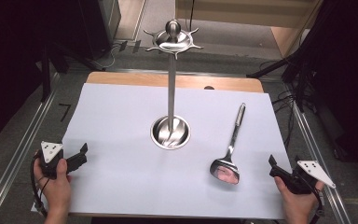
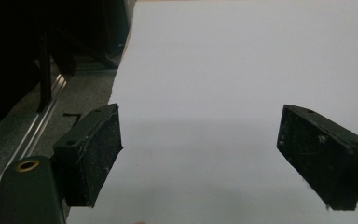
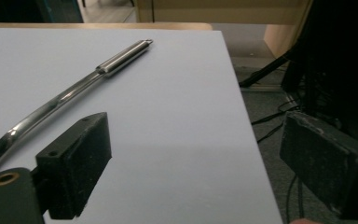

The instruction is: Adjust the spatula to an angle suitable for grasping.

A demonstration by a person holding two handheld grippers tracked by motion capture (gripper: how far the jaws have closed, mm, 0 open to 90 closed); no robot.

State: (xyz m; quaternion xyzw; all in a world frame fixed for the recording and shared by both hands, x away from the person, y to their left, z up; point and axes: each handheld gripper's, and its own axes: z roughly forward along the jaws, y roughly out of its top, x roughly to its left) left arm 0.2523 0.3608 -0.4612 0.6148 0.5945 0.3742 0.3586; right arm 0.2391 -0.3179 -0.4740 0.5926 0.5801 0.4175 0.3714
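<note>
At the lower left of the high view my left gripper [image 1: 77, 156] is showing black, with a pale grey three-cornered plate dotted with small dark holes; my right gripper [image 1: 276, 169] at the lower right is wearing the same black and grey. Right of centre the ladle [image 1: 230, 147] is gleaming silver, its bowl reflecting a pinkish patch. The stand [image 1: 171, 84] in the middle is shining polished steel. The sheet [image 1: 121, 140] under them is looking plain pale lavender-white, and the table [image 1: 121, 78] is peeking out light wood along the top edge.
</note>
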